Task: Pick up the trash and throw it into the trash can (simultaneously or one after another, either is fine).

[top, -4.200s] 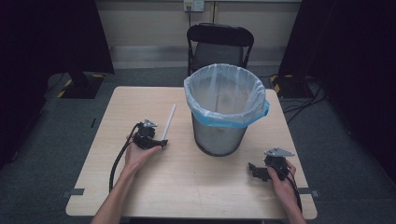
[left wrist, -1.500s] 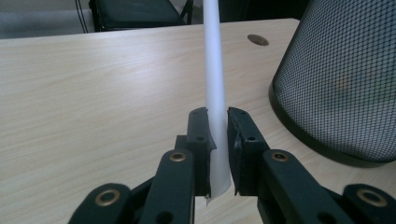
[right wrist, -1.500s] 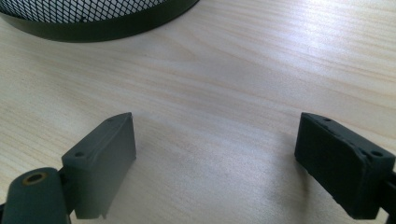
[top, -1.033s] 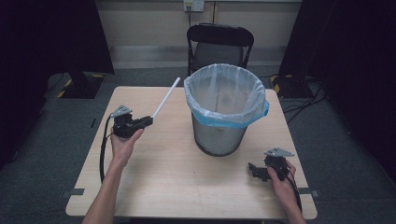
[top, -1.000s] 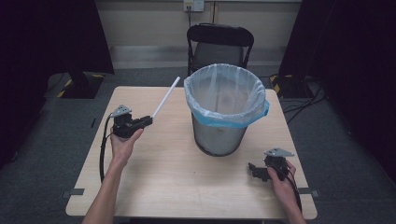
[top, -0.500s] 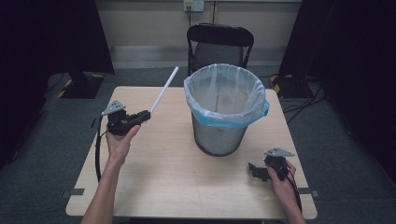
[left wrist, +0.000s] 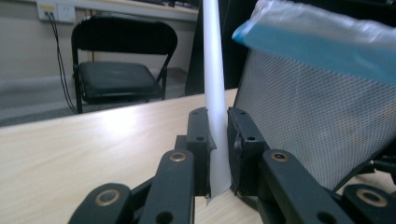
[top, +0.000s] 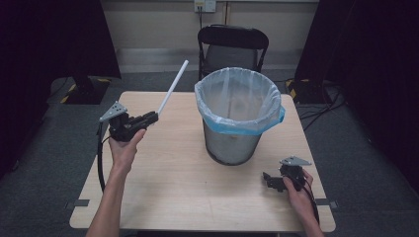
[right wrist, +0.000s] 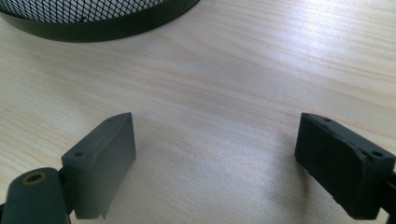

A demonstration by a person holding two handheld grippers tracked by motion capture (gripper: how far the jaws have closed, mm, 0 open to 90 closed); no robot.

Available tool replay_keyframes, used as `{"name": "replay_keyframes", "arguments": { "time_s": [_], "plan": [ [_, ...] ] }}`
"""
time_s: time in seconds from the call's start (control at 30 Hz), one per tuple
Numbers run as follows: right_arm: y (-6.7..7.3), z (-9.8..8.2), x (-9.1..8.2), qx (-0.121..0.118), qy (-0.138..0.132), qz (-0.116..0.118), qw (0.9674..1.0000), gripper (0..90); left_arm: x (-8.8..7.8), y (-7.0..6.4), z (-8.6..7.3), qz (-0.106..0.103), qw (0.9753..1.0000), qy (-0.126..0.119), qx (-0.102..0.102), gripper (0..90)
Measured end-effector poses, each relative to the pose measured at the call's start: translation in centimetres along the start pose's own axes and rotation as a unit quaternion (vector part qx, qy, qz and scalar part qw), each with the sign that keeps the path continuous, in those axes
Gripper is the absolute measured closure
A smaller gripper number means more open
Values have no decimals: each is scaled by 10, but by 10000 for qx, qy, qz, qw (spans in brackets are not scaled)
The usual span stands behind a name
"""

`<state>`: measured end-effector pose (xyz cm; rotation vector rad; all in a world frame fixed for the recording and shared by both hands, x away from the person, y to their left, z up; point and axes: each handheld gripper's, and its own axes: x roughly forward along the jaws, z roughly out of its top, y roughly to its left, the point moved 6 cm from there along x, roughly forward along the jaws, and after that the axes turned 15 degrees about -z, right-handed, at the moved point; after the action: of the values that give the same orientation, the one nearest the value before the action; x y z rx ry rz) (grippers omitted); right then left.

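At the left of the high view, the left gripper (top: pixel 148 118) is held up off the table (top: pixel 168 197) in the person's left hand (top: pixel 123 148), its jaws clamped on the lower end of a white tube (top: pixel 172 89). The tube is long, thin, straight and plain white (it looks like rolled paper or plastic, though which one cannot be told), and it slants up and away toward the far side of the table, left of the bin (top: pixel 237 118). In the left gripper view the tube (left wrist: pixel 214 84) rises between the two black jaws, its cut bottom edge poking out just below them.

The bin stands at the middle of the table, a dark mesh basket lined with a clear bag with a blue hem folded over the rim.

At the right, the right gripper (top: pixel 271 180) rests low on the table near the front edge, jaws spread wide with nothing between them.
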<state>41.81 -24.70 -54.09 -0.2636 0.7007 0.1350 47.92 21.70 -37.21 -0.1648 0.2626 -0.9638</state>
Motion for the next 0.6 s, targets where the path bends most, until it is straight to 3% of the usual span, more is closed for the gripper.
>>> {"name": "replay_keyframes", "arguments": {
  "time_s": [0.23, 0.4, 0.6],
  "plan": [
    [0, 0, 0, -1, -1, 2, 10000, 115, 3, -12, 17, -225, 9994, -255, 69, 801],
    [0, 0, 0, -1, 1, 1, 10000, 115, 8, -24, 29, -322, 9989, -273, 182, 801],
    [0, 0, 0, -2, 0, 1, 10000, 115, 12, -26, 44, -385, 9985, -310, 234, 801]
  ]
}}
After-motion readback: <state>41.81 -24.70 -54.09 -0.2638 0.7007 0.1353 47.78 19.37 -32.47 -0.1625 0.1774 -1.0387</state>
